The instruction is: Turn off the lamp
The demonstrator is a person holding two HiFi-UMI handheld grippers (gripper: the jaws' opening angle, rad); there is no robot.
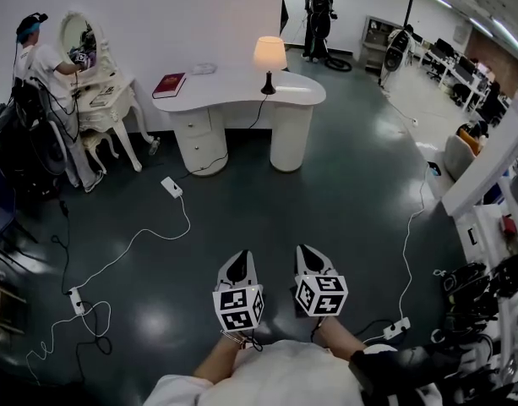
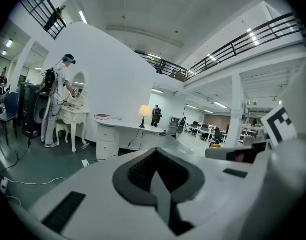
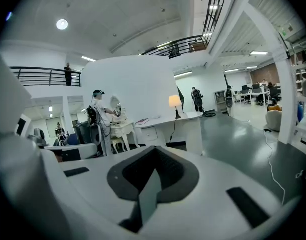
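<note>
The lamp (image 1: pixel 269 55) stands lit on the right part of a white curved desk (image 1: pixel 233 90), far across the dark floor. Its cream shade glows, and its cord runs down the desk front to a power strip (image 1: pixel 171 186) on the floor. The lamp (image 2: pixel 144 111) appears small and distant in the left gripper view, and the lamp (image 3: pixel 174 101) is just as far off in the right gripper view. My left gripper (image 1: pixel 238 263) and right gripper (image 1: pixel 308 256) hover side by side close to my body, both shut with nothing between the jaws.
A red book (image 1: pixel 169 85) lies on the desk's left end. A person (image 1: pixel 39 66) works at a white vanity (image 1: pixel 98 91) at the far left. Cables and power strips (image 1: pixel 77 300) trail over the floor. Shelves and clutter (image 1: pixel 487 286) line the right side.
</note>
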